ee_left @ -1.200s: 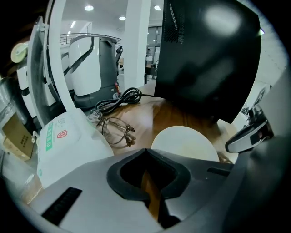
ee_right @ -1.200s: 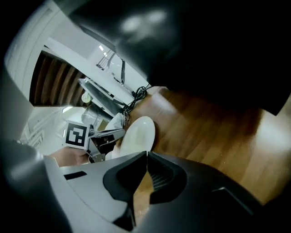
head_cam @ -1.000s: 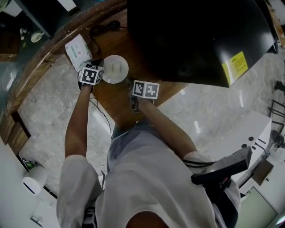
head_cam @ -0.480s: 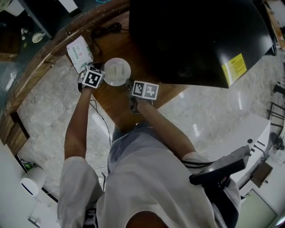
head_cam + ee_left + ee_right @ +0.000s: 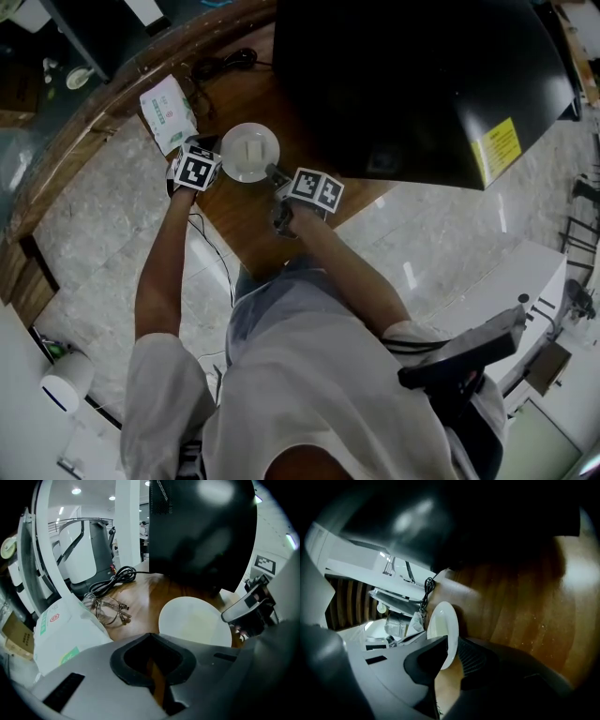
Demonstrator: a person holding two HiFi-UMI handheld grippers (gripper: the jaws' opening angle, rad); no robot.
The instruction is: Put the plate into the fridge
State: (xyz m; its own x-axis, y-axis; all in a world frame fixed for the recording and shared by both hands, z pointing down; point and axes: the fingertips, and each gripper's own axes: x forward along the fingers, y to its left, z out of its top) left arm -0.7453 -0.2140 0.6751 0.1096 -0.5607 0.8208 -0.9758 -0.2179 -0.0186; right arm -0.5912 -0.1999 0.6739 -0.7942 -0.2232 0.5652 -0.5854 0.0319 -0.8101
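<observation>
A white plate [image 5: 249,150] lies flat on the wooden table [image 5: 239,220], just in front of the black fridge [image 5: 422,75]. My right gripper [image 5: 275,173] reaches the plate's near right rim. In the right gripper view its jaws [image 5: 450,660] are opening, with the plate's rim [image 5: 443,625] between them and not clamped. My left gripper [image 5: 214,159] sits at the plate's left edge. In the left gripper view its jaws [image 5: 152,667] stand almost together with nothing in them, the plate [image 5: 194,620] just beyond.
A white printed packet [image 5: 167,111] lies left of the plate, and a black cable [image 5: 220,58] coils behind it. A pair of glasses [image 5: 110,611] rests on the wood near the cable. The table's curved edge drops to a marble floor [image 5: 103,216].
The right gripper has tilted and moved up to the plate's rim. The plate has slid slightly to the right. The left gripper has shifted a little toward me.
</observation>
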